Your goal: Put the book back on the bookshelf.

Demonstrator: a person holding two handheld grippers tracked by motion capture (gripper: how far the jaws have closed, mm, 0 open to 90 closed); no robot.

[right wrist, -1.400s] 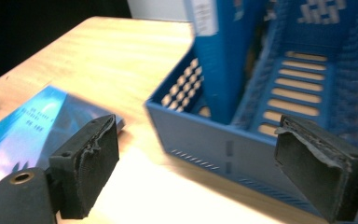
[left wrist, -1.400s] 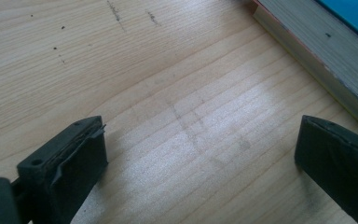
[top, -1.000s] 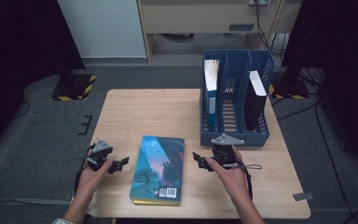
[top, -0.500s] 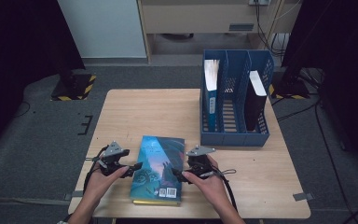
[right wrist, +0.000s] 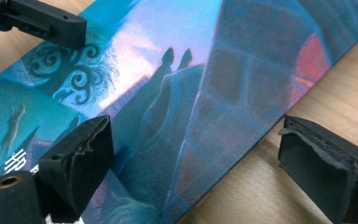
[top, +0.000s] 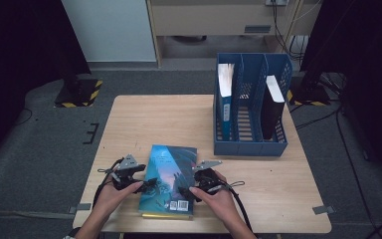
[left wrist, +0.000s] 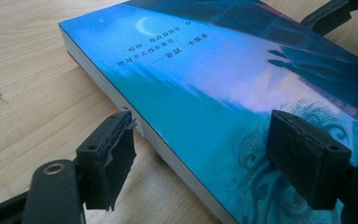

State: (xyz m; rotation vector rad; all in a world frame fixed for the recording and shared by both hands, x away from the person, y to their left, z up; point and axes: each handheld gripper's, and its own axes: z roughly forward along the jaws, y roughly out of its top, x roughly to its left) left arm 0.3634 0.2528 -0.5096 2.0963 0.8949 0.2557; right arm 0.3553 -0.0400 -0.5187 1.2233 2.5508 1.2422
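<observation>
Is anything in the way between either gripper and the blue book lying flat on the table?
Nothing visible. The left gripper straddles one long edge of the book, the right gripper the other, with only bare table alongside.

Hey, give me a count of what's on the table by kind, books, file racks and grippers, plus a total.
Books: 3, one teal book lying flat, one blue book and one black book standing in the rack
File racks: 1, the blue rack
Grippers: 2, left gripper and right gripper
Total: 6
</observation>
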